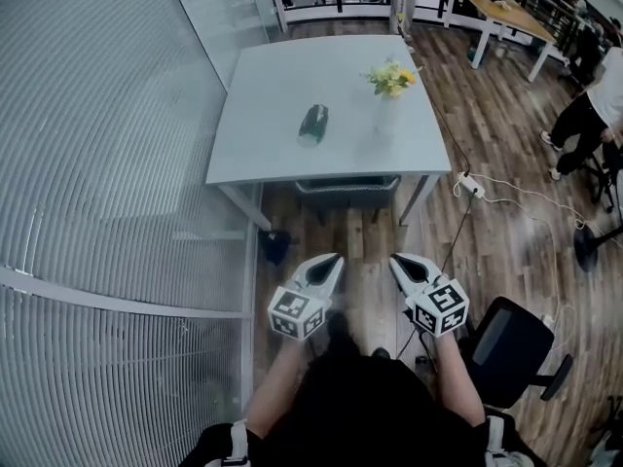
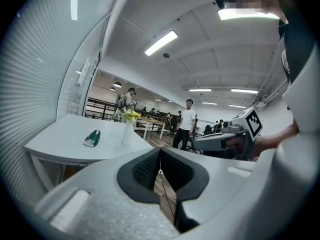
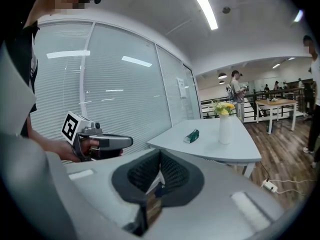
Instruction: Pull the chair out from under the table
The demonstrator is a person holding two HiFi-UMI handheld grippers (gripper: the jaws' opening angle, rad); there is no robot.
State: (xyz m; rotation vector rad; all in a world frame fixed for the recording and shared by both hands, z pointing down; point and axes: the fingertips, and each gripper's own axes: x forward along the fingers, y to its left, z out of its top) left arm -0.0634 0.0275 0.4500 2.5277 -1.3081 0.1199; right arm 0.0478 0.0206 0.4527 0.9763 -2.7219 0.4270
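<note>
The grey chair (image 1: 348, 191) is tucked under the near edge of the pale table (image 1: 273, 144); only its back rim shows. My left gripper (image 1: 334, 261) and right gripper (image 1: 397, 261) are held side by side over the wooden floor, well short of the chair and pointing toward it. Both are shut with nothing between the jaws. In the left gripper view the closed left gripper (image 2: 159, 160) faces the table (image 2: 55, 141). The right gripper view shows the right gripper (image 3: 159, 171) closed too, with the table (image 3: 210, 141) ahead.
On the table lie a green object (image 1: 313, 125) and a vase of yellow flowers (image 1: 389, 90). A glass wall with blinds (image 1: 97, 163) runs along the left. A black office chair (image 1: 511, 346) stands at my right, with a power strip (image 1: 470, 185) and cables on the floor. A person (image 1: 594, 105) stands far right.
</note>
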